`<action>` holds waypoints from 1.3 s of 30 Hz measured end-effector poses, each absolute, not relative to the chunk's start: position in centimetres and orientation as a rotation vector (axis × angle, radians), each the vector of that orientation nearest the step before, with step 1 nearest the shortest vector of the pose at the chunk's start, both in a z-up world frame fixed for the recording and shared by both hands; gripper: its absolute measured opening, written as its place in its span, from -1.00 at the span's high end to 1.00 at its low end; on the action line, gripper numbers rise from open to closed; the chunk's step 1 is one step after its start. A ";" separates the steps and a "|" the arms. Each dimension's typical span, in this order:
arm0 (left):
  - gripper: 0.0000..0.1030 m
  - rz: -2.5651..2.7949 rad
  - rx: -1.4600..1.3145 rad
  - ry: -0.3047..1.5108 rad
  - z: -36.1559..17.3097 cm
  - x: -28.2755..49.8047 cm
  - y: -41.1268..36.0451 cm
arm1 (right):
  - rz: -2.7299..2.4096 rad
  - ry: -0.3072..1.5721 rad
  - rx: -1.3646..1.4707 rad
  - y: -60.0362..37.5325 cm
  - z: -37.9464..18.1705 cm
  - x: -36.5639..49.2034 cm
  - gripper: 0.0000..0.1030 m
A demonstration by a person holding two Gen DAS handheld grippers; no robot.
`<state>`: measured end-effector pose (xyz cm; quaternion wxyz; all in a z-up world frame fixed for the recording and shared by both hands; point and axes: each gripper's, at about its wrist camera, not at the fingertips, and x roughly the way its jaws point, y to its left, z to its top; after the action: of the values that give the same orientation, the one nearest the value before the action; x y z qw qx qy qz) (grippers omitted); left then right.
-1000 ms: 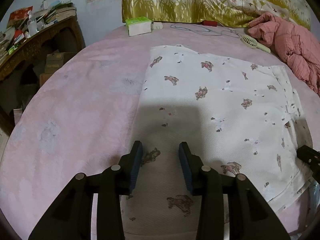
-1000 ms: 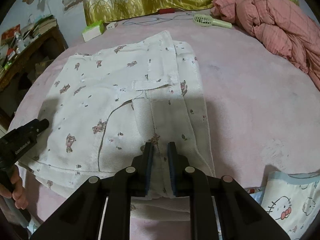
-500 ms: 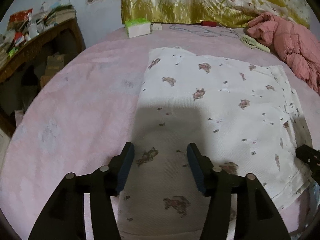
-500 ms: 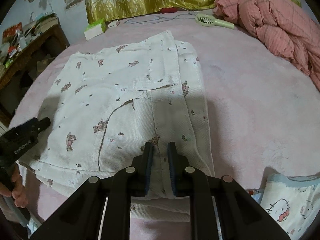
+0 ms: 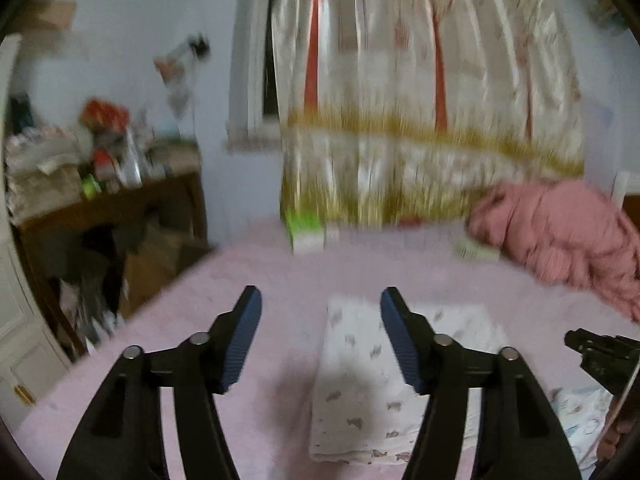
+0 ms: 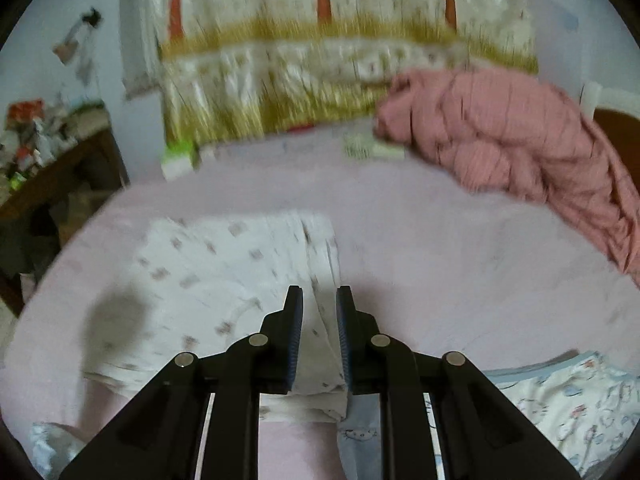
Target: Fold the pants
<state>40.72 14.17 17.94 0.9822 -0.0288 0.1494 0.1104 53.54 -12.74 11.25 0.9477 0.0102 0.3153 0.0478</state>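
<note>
The white printed pants [image 5: 360, 384] lie folded flat on the pink bed [image 5: 260, 280]. They also show in the right wrist view [image 6: 224, 276]. My left gripper [image 5: 321, 332] is open wide and empty, raised above the pants' left part. My right gripper [image 6: 319, 332] hovers over the pants' right edge with its jaws a little apart and nothing held between them. The right gripper's tip shows at the far right of the left wrist view [image 5: 600, 354]. Both views are blurred.
A pink quilt [image 6: 520, 140] is heaped at the back right. A green and white box [image 5: 306, 232] and a small fan [image 6: 372, 150] lie near the curtain [image 5: 420, 120]. A cluttered wooden desk [image 5: 100, 208] stands left. Patterned clothing [image 6: 560, 408] lies at the front right.
Both grippers have lifted and tilted up, so the views now show the wall and curtain. The left gripper opened wider. The right gripper opened slightly and let go of the pants' edge.
</note>
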 end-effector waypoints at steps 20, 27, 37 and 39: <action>-0.56 0.073 0.050 -0.123 33.1 9.4 7.3 | 0.075 0.058 -0.041 -17.6 34.4 15.0 0.02; -0.93 0.077 0.069 -0.244 35.6 -1.2 6.3 | 0.077 -0.039 -0.006 -19.7 38.6 2.4 -0.28; -0.98 0.089 0.092 -0.232 33.1 -7.6 5.8 | 0.074 -0.117 0.023 -20.9 37.7 -8.3 -0.67; -0.98 0.088 0.086 -0.237 32.1 -8.9 5.5 | 0.075 -0.118 0.046 -21.5 36.7 -9.1 -0.73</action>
<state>-8.88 5.51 32.08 0.9911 0.0426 -0.1182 0.0437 -9.15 -21.50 36.70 0.9973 0.0230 -0.0587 0.0373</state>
